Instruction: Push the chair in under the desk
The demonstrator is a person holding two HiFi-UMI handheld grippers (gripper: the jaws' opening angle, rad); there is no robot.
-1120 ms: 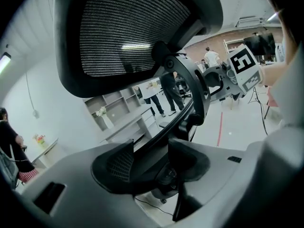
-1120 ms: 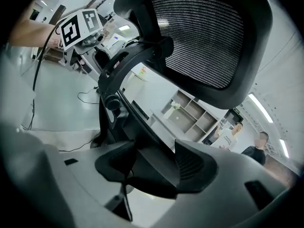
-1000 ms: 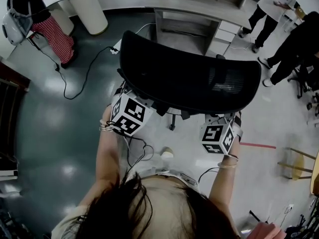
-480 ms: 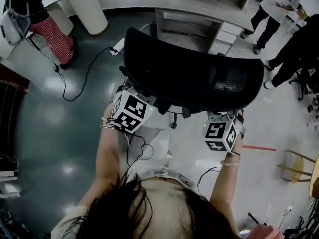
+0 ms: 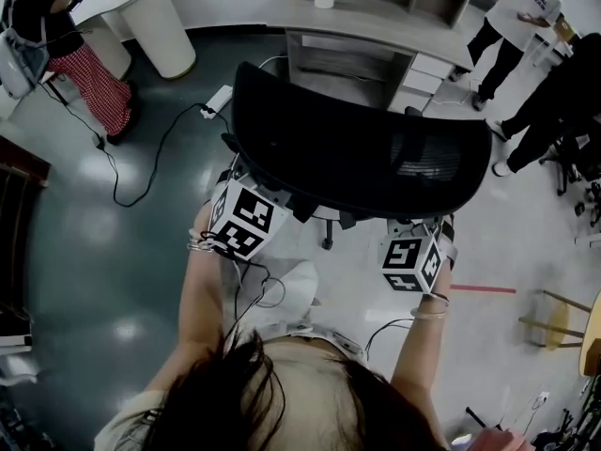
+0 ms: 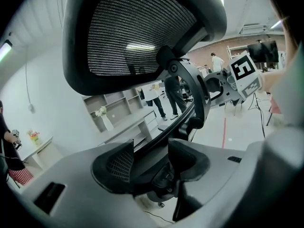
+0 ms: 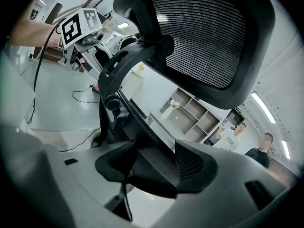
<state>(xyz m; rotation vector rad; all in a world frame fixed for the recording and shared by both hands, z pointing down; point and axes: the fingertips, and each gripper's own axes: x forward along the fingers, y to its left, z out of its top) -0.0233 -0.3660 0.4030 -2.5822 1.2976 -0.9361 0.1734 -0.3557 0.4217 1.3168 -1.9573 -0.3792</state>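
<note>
- The chair (image 5: 357, 158) stands just ahead of both grippers, its back between them and the desk (image 5: 376, 22) beyond.
- Against a second ago it has rolled a little nearer the desk. The push looks under way, but the back is still short of the desk edge.
- It is black and upright, with a wide curved mesh back carried on a curved spine.
- Left gripper (image 6: 152, 163): jaws closed partway, clamped on the back's lower frame.
- Right gripper (image 7: 156, 165): clamped the same way on that frame, at the other side.
- A power strip (image 5: 218, 98) lies on the floor ahead of the left gripper, just beside the chair.
</note>
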